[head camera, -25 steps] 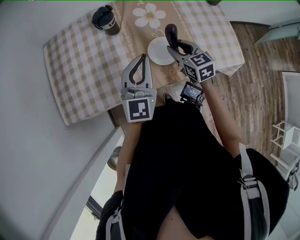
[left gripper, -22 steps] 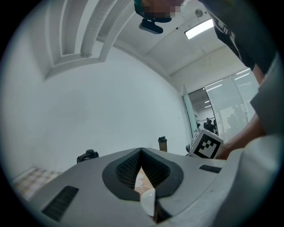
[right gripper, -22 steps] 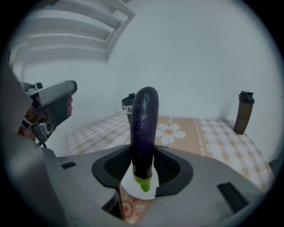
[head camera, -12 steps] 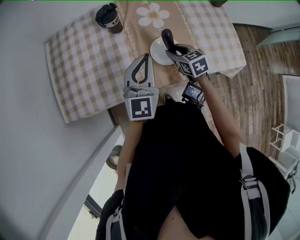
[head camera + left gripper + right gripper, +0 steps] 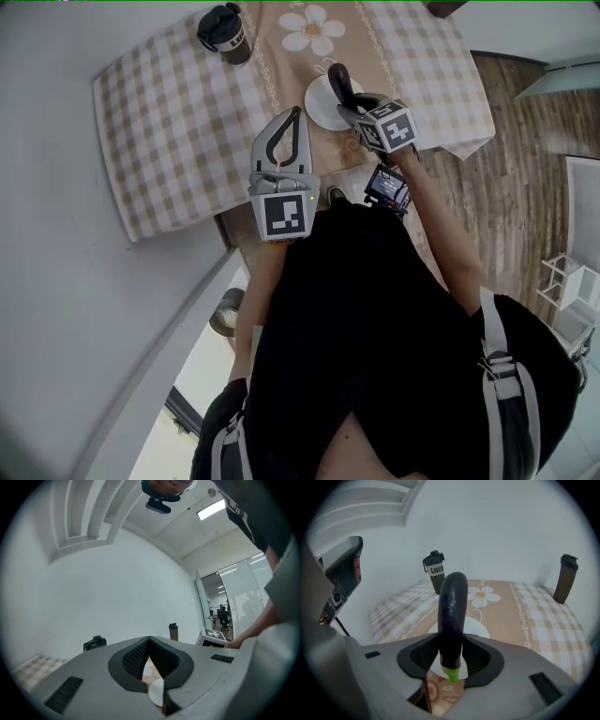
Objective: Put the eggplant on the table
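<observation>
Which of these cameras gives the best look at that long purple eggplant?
The right gripper view: the long dark purple eggplant with its green stem tip fills the middle, clamped in the right gripper. The head view shows only its dark end poking out. The left gripper view misses it.

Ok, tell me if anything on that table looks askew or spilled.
Nothing stands out. The travel mug and the bottle stand upright, the white plate lies flat, and the eggplant is held in the right hand-held gripper above it.
</observation>
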`<state>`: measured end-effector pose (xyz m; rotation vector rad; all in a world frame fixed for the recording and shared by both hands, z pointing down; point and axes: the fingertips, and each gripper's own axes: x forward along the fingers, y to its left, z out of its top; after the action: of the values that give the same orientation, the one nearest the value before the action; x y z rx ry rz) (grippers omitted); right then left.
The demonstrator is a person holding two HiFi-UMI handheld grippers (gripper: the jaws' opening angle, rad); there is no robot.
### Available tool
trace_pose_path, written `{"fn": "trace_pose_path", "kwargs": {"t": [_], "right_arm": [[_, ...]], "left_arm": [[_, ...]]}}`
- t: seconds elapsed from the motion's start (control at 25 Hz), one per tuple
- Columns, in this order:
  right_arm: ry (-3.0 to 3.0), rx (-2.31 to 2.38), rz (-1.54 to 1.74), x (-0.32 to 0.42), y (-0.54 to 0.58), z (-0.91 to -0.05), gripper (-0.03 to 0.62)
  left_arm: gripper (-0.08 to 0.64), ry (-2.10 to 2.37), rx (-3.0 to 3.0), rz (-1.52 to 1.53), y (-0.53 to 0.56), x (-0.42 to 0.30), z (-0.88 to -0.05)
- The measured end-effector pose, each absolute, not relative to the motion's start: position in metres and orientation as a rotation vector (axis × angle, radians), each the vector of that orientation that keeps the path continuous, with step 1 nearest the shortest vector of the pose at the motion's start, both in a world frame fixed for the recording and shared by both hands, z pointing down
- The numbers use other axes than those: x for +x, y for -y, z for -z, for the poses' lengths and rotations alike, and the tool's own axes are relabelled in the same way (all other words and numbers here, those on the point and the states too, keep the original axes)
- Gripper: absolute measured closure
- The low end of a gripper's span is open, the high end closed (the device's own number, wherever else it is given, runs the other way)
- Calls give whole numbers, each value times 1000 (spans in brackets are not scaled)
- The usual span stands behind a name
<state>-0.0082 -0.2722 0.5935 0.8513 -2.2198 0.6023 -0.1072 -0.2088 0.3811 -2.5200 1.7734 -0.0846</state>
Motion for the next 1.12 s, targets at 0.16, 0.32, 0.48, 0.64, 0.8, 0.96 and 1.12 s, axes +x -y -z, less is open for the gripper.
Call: {"fn": "trace_pose_path", "kwargs": {"t": [0.16, 0.32, 0.48, 0.64, 0.8, 0.96, 1.12], "right_arm": [[2179, 835, -626, -5, 272, -602, 428], [2148, 808, -648, -3, 268, -612, 428], [2133, 801, -643, -3, 270, -619, 428], [2119, 794, -633, -3, 271, -626, 428], [2119, 787, -641, -6, 271, -630, 428], [2118, 798, -635, -6, 272, -631, 428], [2112, 806, -643, -7, 273, -634, 428]], "left_arm": [[557, -1776, -2516, 77, 210, -107, -381], [557, -1778, -2518, 81, 209, -106, -380], [557, -1774, -2512, 83, 207, -106, -380], [557, -1778, -2506, 78, 206, -107, -378], [557, -1787, -2500, 82, 206, -110, -378], [557, -1789, -2500, 92, 205, -109, -379], [557, -1794, -2500, 91, 205, -110, -378]]}}
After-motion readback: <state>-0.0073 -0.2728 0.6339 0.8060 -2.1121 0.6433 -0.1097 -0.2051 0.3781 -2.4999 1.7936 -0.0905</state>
